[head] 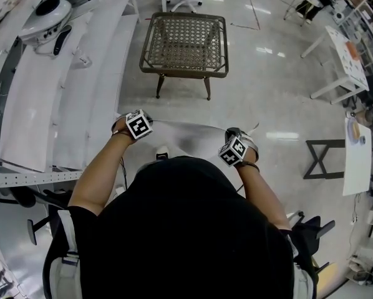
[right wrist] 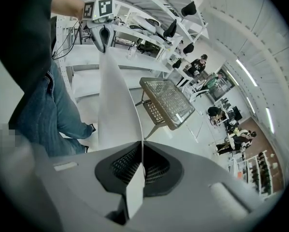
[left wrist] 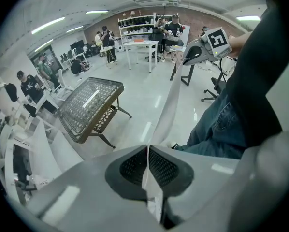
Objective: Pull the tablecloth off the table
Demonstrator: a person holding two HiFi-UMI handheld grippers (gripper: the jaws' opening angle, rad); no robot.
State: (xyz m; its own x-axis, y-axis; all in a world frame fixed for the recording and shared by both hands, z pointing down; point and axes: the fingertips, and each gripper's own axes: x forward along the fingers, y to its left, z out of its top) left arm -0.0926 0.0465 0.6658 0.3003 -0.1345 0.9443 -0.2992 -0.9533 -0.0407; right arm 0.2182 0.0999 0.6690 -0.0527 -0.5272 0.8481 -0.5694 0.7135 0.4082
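Currently: left claw (left wrist: 148,170) clenched on a thin edge of the white tablecloth (left wrist: 169,98), pads pressed flat against the fabric. From there the cloth runs as a taut band across to the right claw (right wrist: 140,170), likewise clamped on an edge of it. The tablecloth is off the table (head: 184,73) and held in the air just in front of the person's torso. The brown table, lattice top showing, stands on the floor well apart ahead. Head view: jaws of both claws are hidden under their marker cubes, and the cloth's lower part is covered by the black shirt (head: 193,229). How far it hangs down cannot be made out.
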